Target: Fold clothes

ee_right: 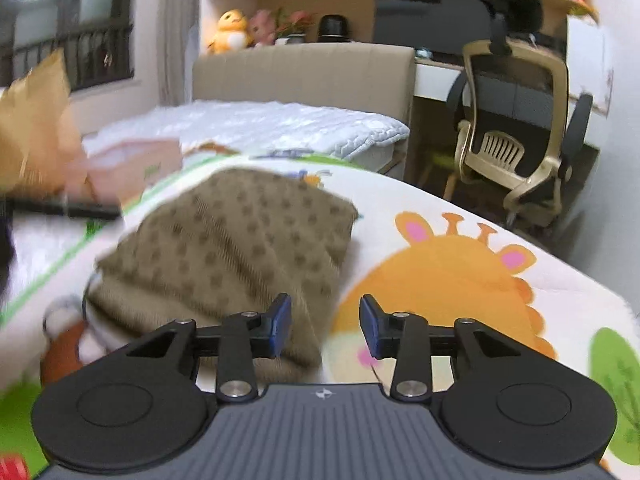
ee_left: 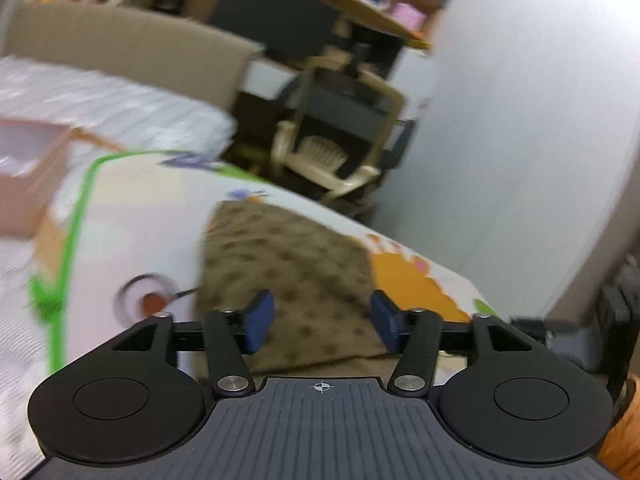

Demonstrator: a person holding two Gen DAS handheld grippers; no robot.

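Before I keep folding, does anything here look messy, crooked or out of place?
Nothing looks spilled or damaged. The brown dotted garment lies askew on the cartoon mat, its near edge bunched and rumpled rather than flat. Both the left gripper and right gripper are open and empty. Motion blur hides finer detail.

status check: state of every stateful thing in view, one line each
left gripper: open, nothing between the fingers, over the sweater
right gripper: open, nothing held, at the sweater's edge
brown sweater: folded, lying on the cartoon mat
pink box: open top
office chair: unoccupied
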